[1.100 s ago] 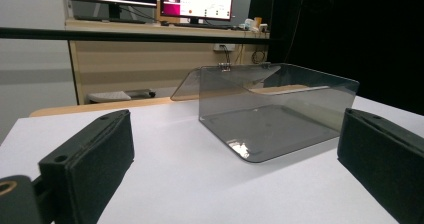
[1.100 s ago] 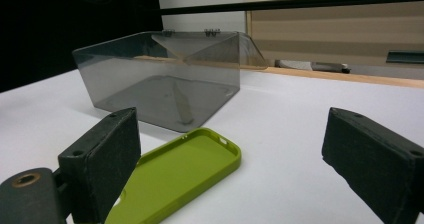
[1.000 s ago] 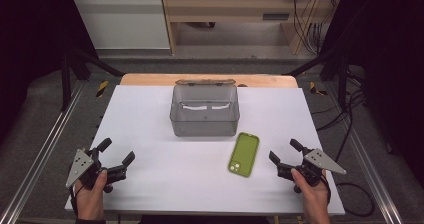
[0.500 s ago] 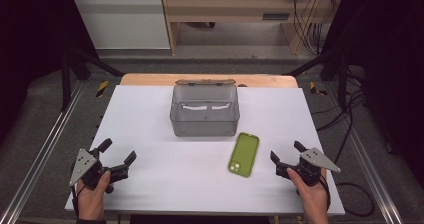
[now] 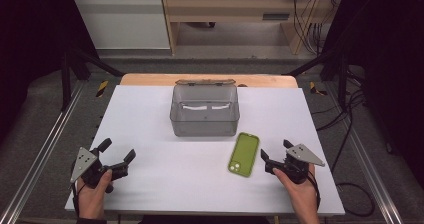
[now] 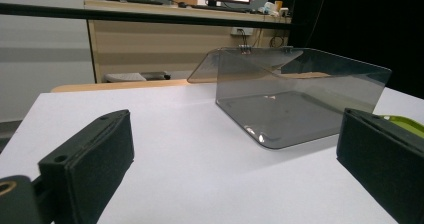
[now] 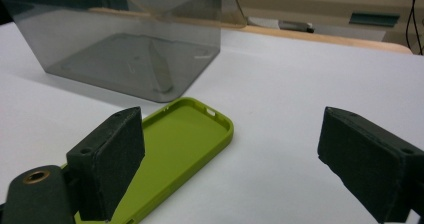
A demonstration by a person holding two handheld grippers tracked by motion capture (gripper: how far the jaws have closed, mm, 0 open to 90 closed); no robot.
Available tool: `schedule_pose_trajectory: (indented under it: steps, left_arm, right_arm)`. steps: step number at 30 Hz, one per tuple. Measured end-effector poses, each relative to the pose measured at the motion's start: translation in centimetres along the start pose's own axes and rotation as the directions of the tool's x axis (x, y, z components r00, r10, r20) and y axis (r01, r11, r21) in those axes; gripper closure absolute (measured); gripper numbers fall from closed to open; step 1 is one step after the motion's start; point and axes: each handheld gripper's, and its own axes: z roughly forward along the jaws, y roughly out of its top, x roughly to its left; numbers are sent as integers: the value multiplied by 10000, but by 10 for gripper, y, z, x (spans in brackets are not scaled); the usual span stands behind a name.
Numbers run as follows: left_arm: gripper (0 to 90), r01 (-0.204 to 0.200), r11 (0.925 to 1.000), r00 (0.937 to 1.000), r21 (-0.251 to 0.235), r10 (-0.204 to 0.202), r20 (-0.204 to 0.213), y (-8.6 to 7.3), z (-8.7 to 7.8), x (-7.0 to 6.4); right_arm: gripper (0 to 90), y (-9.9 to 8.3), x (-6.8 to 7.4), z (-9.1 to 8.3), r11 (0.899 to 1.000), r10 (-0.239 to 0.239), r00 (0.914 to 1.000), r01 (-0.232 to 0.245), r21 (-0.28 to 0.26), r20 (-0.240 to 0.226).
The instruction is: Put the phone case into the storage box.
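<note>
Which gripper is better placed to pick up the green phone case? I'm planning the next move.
Probably the right gripper: it sits just beside the green phone case, jaws open toward it. The left gripper is open too, but far across the table.

There is one white worktop. On it stands one clear grey box with one lid hinged open at its back, and beside that lies one green phone case, hollow side up. Two tools are held over the near edge: one left tool and one right tool, each with two black jaws spread apart.
</note>
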Motion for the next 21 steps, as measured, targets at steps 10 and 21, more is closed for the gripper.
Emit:
schedule_pose_trajectory:
  steps: [10, 21]
  left_arm:
    - [14, -157, 9997, 9994, 198, 151, 307, -1, 4, -5]
    - [16, -260, 9992, 9988, 319, 246, 422, -1, 5, -8]
  right_arm:
    - [145, 5, 19, 10, 9954, -300, 9977, 353, 885, -606]
    - [359, 7, 40, 19, 9879, -551, 9909, 721, 1376, -1232]
